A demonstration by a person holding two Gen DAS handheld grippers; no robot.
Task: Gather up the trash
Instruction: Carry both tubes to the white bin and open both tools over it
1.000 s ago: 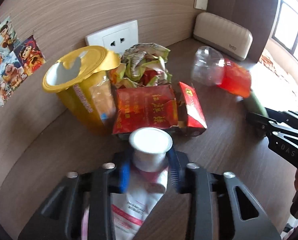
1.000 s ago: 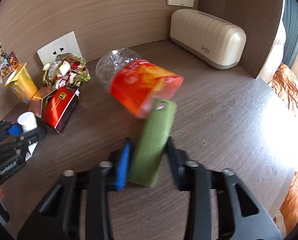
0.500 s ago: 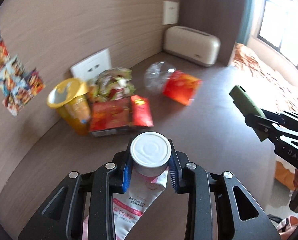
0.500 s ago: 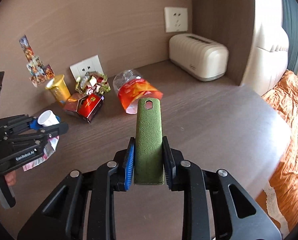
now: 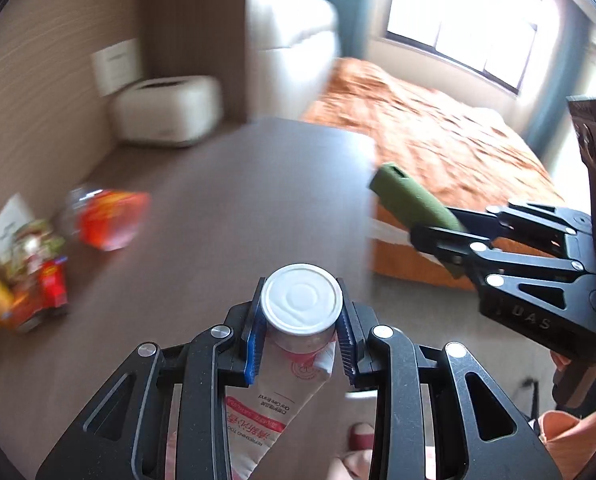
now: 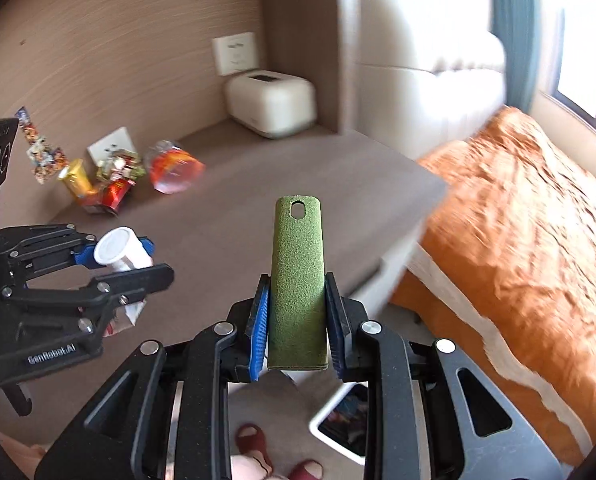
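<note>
Motion blur smears the trash pile (image 5: 21, 276) by the wall, and the toothpaste tube (image 5: 273, 392) runs past the left wrist view's bottom edge.

Brown table (image 6: 237, 216) carries trash pile (image 6: 101, 184), bottle (image 6: 173, 172), cream box (image 6: 271, 108)

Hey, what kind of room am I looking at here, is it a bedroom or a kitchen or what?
Most likely a bedroom, perhaps a hotel room: a bed with an orange cover sits right beside the wooden desk, under a large window, with a padded cream headboard against the wall.
</note>
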